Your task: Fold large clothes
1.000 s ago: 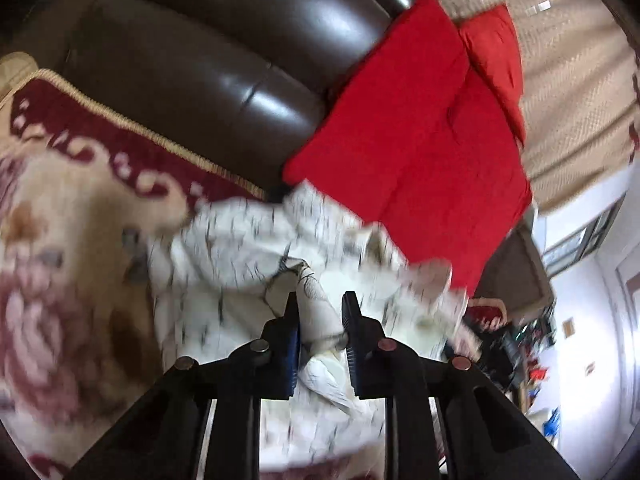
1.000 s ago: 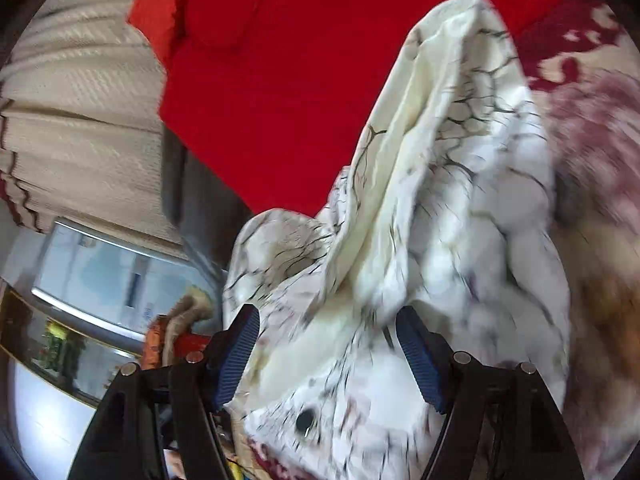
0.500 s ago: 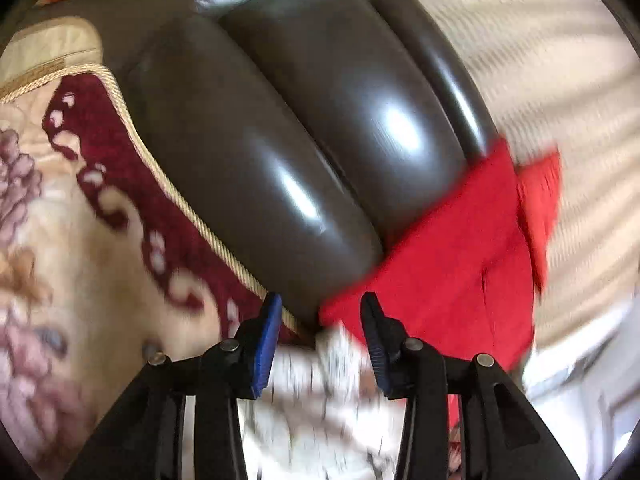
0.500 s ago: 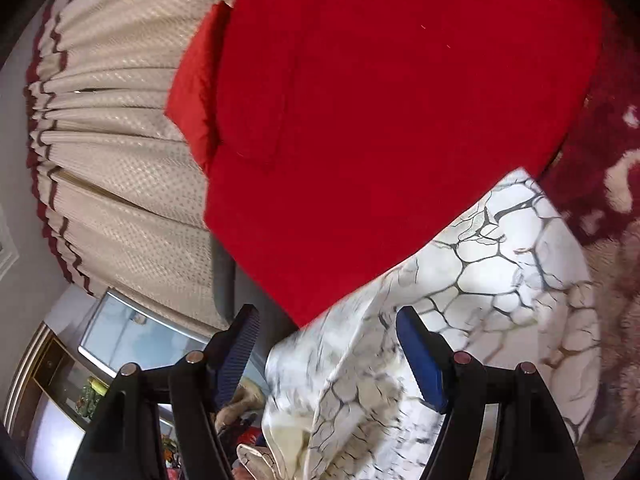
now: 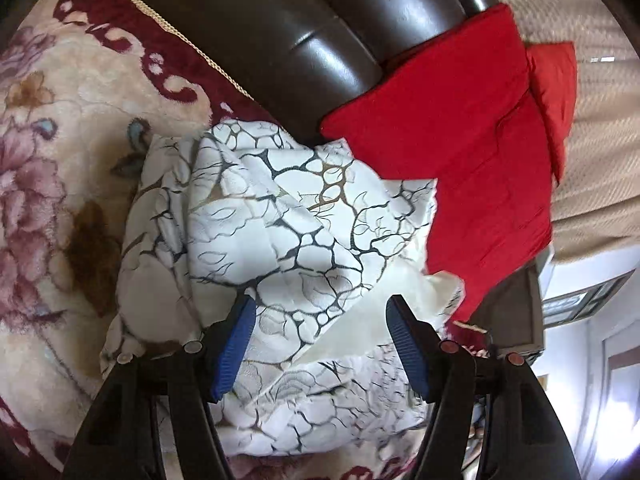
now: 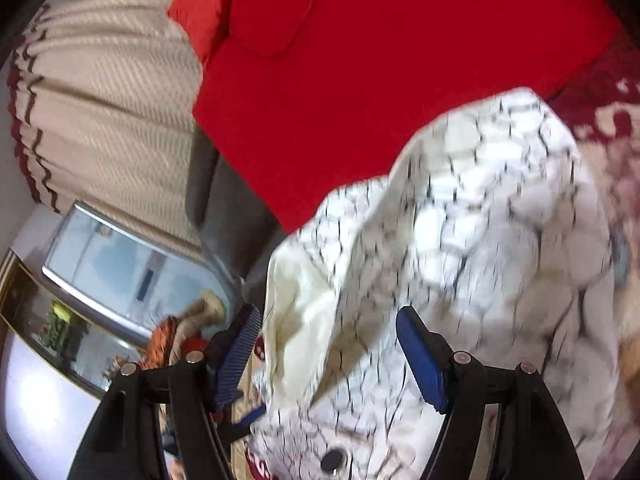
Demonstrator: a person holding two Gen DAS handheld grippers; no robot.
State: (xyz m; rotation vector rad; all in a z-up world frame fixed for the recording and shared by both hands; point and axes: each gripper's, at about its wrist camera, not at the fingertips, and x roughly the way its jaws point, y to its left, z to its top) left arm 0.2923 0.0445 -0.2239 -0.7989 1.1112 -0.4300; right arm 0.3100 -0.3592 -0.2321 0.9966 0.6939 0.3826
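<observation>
Both tongs released | left tongs (image 5: 320, 320) and right tongs (image 6: 328, 332) hover over garment (image 5: 288, 240) (bundled, centre frame) | free to regrip my next fold

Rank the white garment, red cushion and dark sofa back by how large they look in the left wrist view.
1. White garment, though it lies nearest the camera.
2. Red cushion and sofa back: too alike to rank.

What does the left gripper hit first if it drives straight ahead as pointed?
Likely the white crackle-print garment: the open left gripper already frames it. The red cushion lies beyond; depth is unclear.
</observation>
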